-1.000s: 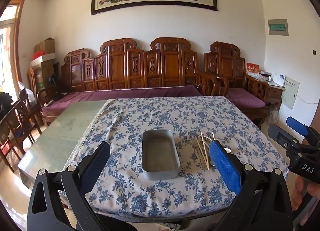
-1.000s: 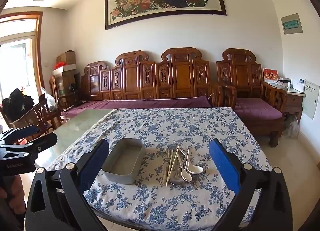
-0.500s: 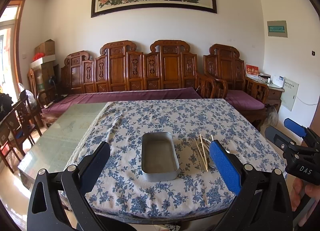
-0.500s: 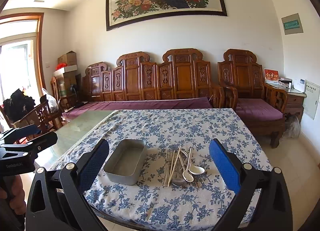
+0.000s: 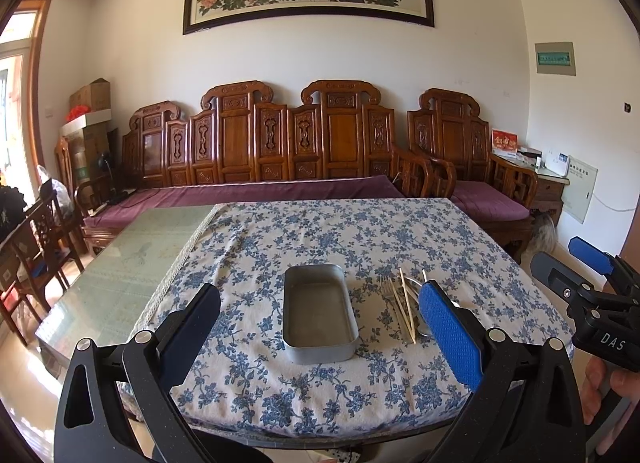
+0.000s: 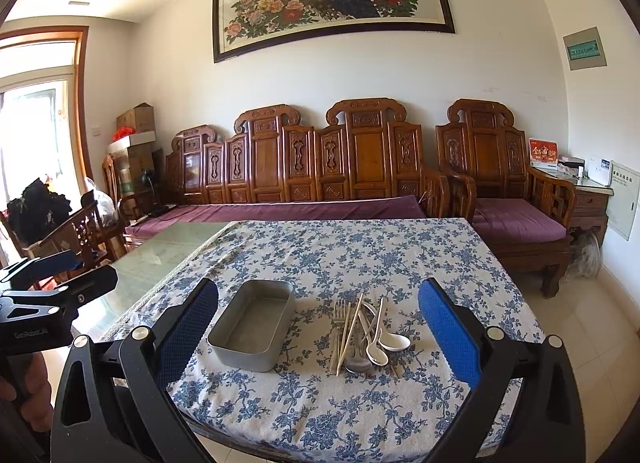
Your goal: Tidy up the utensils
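- The right gripper [image 6: 318,337] hangs off the table's near edge, fingers wide apart, holding nothing; the utensil pile [image 6: 366,333] lies ahead between them, long axes running away from me.
- The left gripper [image 5: 320,329], equally spread and holding nothing, faces the empty metal tray [image 5: 318,313].
- Thin wooden chopsticks [image 6: 350,333], a steel fork [image 6: 340,311] and glossy white spoons [image 6: 384,345] rest on soft floral cloth [image 6: 360,251], just right of the tray.

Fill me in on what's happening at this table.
A person holds a two-finger gripper in each hand, both facing the table with the floral cloth. The left gripper and right gripper are open and hold nothing. An empty metal tin sits on the cloth, and beside it lies a loose pile of utensils: a fork, chopsticks and white spoons. Nothing has been put in the tin yet.
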